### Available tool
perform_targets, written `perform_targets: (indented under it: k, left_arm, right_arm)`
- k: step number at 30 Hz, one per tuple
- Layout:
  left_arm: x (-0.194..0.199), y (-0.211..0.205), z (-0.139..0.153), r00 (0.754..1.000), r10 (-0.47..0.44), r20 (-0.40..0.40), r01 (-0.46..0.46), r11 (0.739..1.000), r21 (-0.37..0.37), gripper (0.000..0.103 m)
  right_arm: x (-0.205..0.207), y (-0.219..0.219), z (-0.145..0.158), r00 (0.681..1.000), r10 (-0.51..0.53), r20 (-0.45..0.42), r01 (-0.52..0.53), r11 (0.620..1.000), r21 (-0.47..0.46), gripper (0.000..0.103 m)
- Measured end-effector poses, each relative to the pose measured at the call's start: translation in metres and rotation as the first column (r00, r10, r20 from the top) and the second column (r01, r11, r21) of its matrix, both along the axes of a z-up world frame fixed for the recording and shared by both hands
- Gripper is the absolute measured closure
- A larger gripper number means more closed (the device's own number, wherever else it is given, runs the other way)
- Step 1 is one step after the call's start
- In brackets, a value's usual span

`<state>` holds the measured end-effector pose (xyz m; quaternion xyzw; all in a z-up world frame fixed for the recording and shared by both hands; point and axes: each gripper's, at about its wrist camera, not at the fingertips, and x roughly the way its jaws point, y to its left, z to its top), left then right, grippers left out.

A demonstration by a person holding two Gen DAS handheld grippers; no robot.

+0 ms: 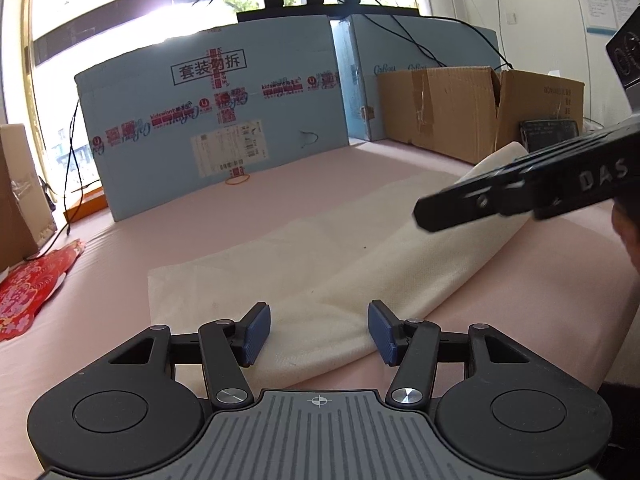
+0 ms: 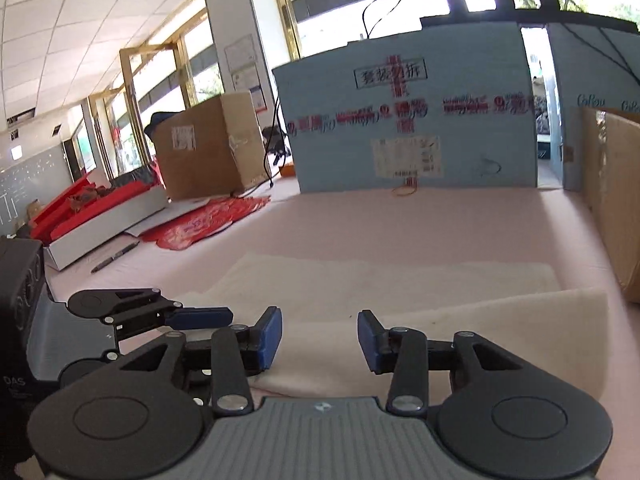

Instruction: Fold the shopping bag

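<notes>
At the far left of the left wrist view, a red patterned cloth or paper piece [image 1: 28,280] lies near the edge of the pink-covered tabletop [image 1: 180,232]. Behind it a black cable [image 1: 72,160] hangs down past the corner of a tall pale blue cardboard box with red printed tape and a white shipping label [image 1: 216,120], which stands upright at the back of the tabletop. An orange rubber band [image 1: 237,179] lies at the foot of this box.

In the middle of the tabletop lies the cream-white fabric shopping bag [image 1: 320,264], stretched out from the near left toward the far right. Its right part is raised off the surface and curls over, while the left part lies flat. The left gripper [image 1: 319,334] sits low over the bag's near end, its blue-padded jaws parted with the fabric under the gap; the pads do not press on the cloth.

Further right, the right gripper [image 1: 424,214] reaches in from the right edge above the raised part of the bag. From its own camera, the right gripper [image 2: 319,340] shows its blue pads standing apart above the bag, with nothing clamped between them. Behind it, an open brown cardboard box [image 1: 472,112] stands at the back right.
</notes>
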<state>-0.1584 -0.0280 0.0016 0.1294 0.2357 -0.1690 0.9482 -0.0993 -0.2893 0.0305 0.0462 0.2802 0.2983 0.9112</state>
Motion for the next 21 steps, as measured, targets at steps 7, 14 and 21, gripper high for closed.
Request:
perform_targets:
  k: [7,14,21]
  left_arm:
    - [0.001,0.005,-0.001,1.000,-0.002,-0.010,0.002,1.000,-0.030,0.047]
    - [0.003,0.007,-0.001,1.000,-0.005,-0.018,0.004,0.999,-0.047,0.045]
    - [0.005,0.009,-0.001,1.000,-0.003,-0.024,0.002,0.998,-0.055,0.042]
  right_arm:
    - [-0.006,-0.011,-0.017,0.992,-0.123,-0.015,0.120,0.984,-0.130,0.064]
    - [-0.013,-0.069,-0.020,0.949,-0.306,0.078,0.315,0.910,-0.268,0.046]
    - [-0.041,-0.104,-0.007,0.907,-0.371,0.199,0.419,0.841,-0.341,0.037]
